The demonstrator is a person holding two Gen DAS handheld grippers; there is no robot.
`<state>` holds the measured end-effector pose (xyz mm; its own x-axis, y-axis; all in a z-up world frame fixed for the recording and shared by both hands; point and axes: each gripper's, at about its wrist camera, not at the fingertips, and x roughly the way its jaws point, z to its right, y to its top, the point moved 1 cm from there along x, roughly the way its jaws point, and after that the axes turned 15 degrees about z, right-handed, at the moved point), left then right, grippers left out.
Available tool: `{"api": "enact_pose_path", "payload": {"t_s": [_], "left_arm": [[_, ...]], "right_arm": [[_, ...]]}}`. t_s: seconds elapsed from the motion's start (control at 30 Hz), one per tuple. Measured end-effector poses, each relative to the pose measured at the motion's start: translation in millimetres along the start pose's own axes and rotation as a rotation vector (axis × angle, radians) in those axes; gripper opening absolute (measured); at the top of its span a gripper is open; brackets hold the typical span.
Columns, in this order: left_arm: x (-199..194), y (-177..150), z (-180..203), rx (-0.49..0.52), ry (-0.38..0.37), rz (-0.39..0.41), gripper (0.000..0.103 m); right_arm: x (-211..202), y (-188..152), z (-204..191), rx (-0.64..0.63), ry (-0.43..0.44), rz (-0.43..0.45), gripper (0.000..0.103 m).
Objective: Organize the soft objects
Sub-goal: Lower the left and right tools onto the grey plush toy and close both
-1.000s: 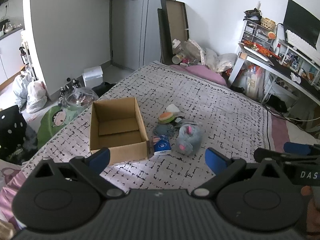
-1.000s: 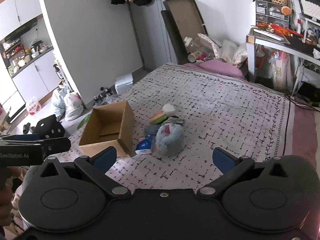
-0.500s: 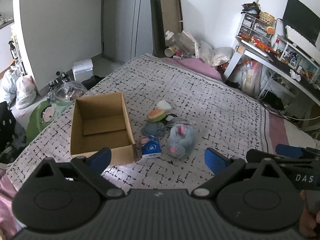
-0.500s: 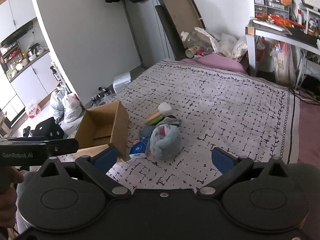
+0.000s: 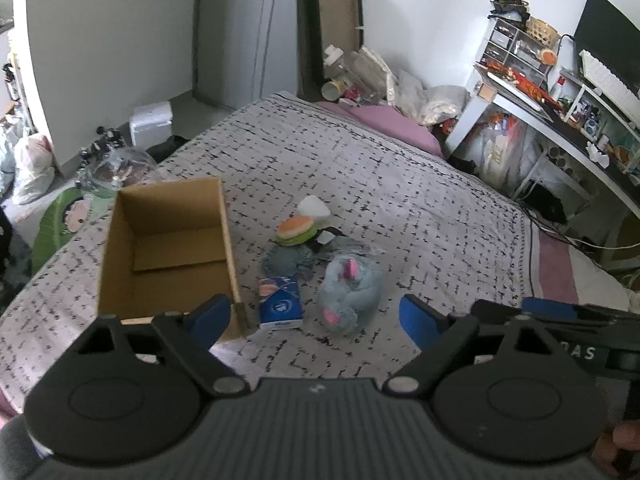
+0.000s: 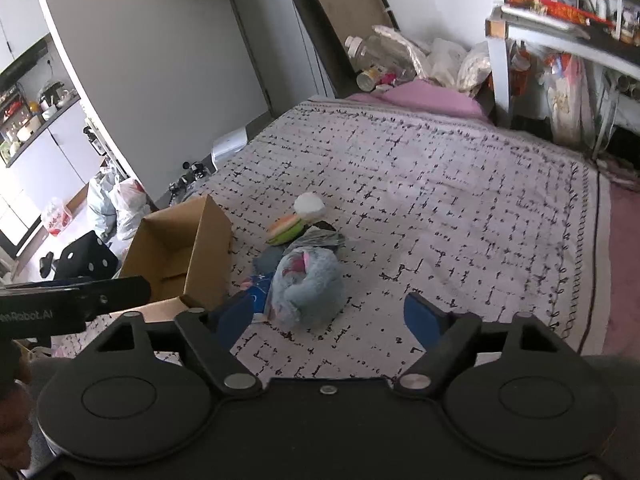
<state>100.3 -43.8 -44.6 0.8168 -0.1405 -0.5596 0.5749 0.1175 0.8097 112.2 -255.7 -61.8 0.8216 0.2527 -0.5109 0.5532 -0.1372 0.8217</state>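
Both grippers had closed in on the pile over the last second: in each wrist view the box and toys sat larger and lower than a second earlier, and in the right view the plush had slid down until it lay just beyond the fingertips, where before it stood well clear of them. The left gripper hung wide open with nothing between its blue pads, and the right gripper was equally spread and empty. That suggested the approach was nearly over and a first pick was about to start, most likely of the plush, though nothing had been moved so far: the box was still empty. On the bed, seen from the left wrist, the box lay at about 10 o'clock from the pile's middle, the tissue pack touched its near corner at 7 o'clock, the plush rested at 5 o'clock, a grey cloth sat at the centre, and the burger toy with a white piece behind it lay at 12 o'clock. None of the objects themselves appeared to have shifted between frames; only the cameras' vantage had.
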Motion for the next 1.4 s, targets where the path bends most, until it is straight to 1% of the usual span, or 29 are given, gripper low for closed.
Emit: {"api": "enact_pose_path", "payload": {"t_s": [0.07,0.1,0.13,0.2,0.37,0.47,0.57,0.67,0.73,0.83,0.97,1.13,1.27,1.4], "left_arm": [[10,1,1,-0.011,-0.008,-0.008,0.086],[14,2,2,-0.015,-0.009,-0.014,0.082],[19,2,2,-0.018,-0.011,-0.023,0.078],[30,3,3,-0.025,-0.015,-0.042,0.073],[55,2,0,-0.085,-0.027,-0.075,0.073],[68,1,-2,-0.104,-0.015,-0.096,0.072],[81,1,-2,-0.118,-0.007,-0.119,0.068],[94,-1,-5,-0.156,-0.019,-0.14,0.06],[104,-3,-7,-0.198,-0.026,-0.164,0.056],[118,-5,-7,-0.214,-0.018,-0.179,0.052],[136,-11,-11,-0.264,-0.009,-0.211,0.051],[154,-16,-19,-0.309,0.016,-0.225,0.051],[167,-22,-27,-0.352,0.022,-0.241,0.051],[179,-26,-33,-0.386,-0.003,-0.254,0.051]], "right_arm": [[7,0,2,0.013,0.006,-0.007,0.072],[11,1,3,0.017,0.006,-0.011,0.07],[14,1,4,0.021,0.005,-0.015,0.07],[21,3,5,0.025,0.008,-0.021,0.07],[41,9,13,0.057,0.007,-0.042,0.069],[54,9,18,0.076,-0.003,-0.057,0.066],[65,7,22,0.111,0.0,-0.084,0.064],[73,6,22,0.134,0.008,-0.099,0.063],[79,4,23,0.157,0.013,-0.113,0.058],[93,2,26,0.187,0.011,-0.129,0.054],[109,-3,27,0.212,-0.001,-0.136,0.053],[127,-14,28,0.257,-0.019,-0.166,0.053],[136,-21,26,0.286,0.003,-0.167,0.053],[144,-29,34,0.366,0.023,-0.153,0.053]]}}
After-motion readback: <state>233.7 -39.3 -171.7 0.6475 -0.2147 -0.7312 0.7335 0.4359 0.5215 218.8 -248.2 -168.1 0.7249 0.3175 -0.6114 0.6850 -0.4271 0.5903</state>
